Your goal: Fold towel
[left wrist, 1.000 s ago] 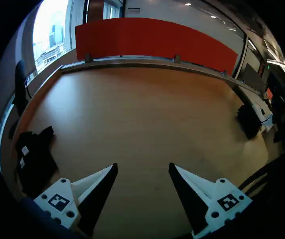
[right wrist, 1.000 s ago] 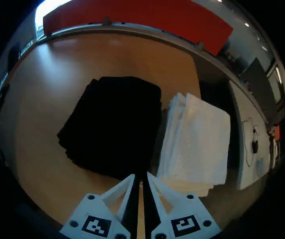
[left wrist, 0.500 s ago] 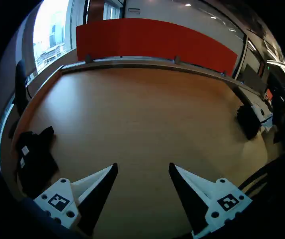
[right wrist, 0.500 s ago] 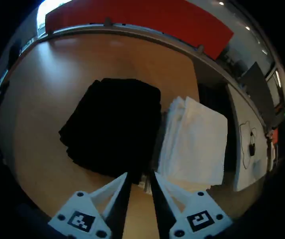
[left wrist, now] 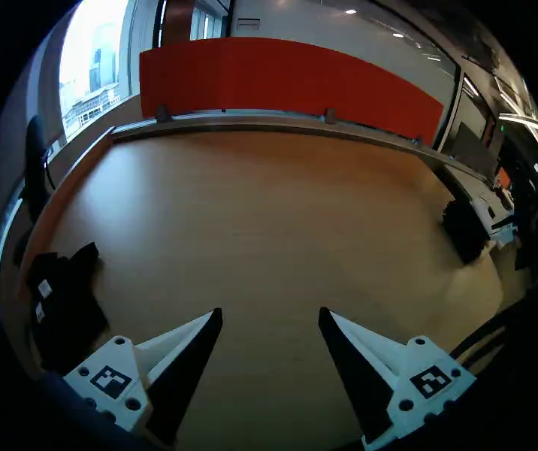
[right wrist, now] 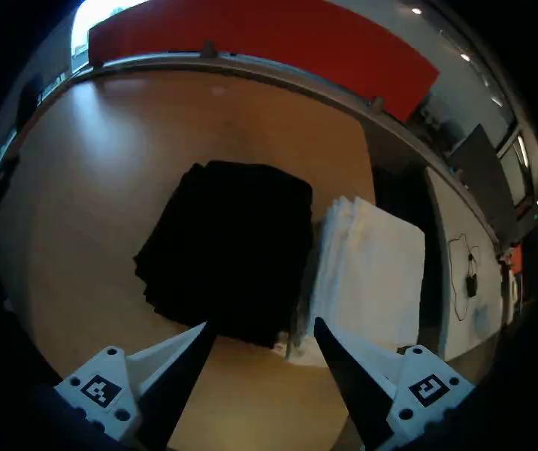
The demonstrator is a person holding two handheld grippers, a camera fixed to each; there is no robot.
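Towels: I count two stacks, both in my right gripper view, toward the bench's (right wrist: 96,195) near right corner.

Right gripper view, left to right:
- Open wood, one wide run from the bench's left edge inward; this is my freest room.
- Black stack (right wrist: 228,252), one, folded, well in from the left and far edges.
- White stack (right wrist: 367,274), one, folded, just beside the black stack along one long side and reaching the bench's right edge.
- Pale desk (right wrist: 460,323), one, beyond a dark gap past that edge.
- Red partition (right wrist: 269,34), one, along the far edge.
- Right gripper (right wrist: 263,323): fingers spread wide, holding nothing. One tip shows before the black stack's near edge, the other before the white stack's near corner. I cannot tell whether either touches.

Left gripper view, left to right:
- Dark bundle (left wrist: 62,301) with two white tags, one, at the bench's left edge.
- Left gripper (left wrist: 269,311): fingers spread, nothing between them, over bare wood with open bench ahead up to the far edge.
- Dark shape (left wrist: 464,229), one, at the right edge; too small to identify.
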